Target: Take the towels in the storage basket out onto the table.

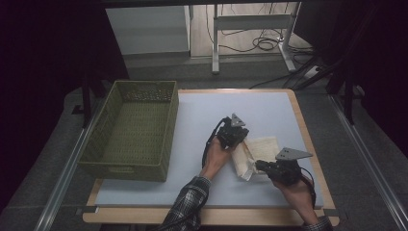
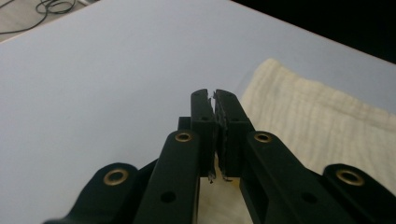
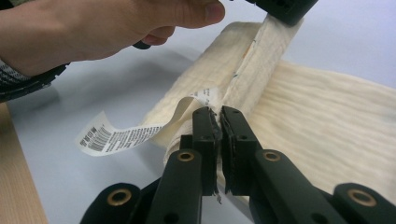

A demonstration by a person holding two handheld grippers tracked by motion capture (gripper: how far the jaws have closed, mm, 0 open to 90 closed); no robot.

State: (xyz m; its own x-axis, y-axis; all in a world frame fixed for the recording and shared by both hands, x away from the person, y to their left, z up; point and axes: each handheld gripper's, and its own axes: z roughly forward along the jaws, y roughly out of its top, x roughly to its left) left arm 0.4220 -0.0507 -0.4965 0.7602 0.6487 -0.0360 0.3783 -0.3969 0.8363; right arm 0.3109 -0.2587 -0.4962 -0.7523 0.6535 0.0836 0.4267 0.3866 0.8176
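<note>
Two grippers pinch one cream cloth (image 1: 255, 154) mid-fold on the table (image 1: 202, 125)
We hold its raised edge in the left gripper (image 1: 235, 136) and right gripper (image 1: 262, 166), jaws nearly closed; uneven pulling could slip it free or skew the fold

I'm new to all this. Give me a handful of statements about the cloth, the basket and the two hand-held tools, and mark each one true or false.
1. The cream cloth lies on the table, right of the green basket. True.
2. The cloth is inside the basket. False: it lies on the table, and the basket holds nothing that can be seen.
3. The right gripper has its jaws shut on an edge of the cloth. True: the fabric runs up from between them.
4. The left gripper has its jaws wide open. False: they are closed, with cloth pinched between them as the right gripper view shows.
5. A printed label hangs from the cloth. True.
6. The basket is red. False: it is green.
</note>
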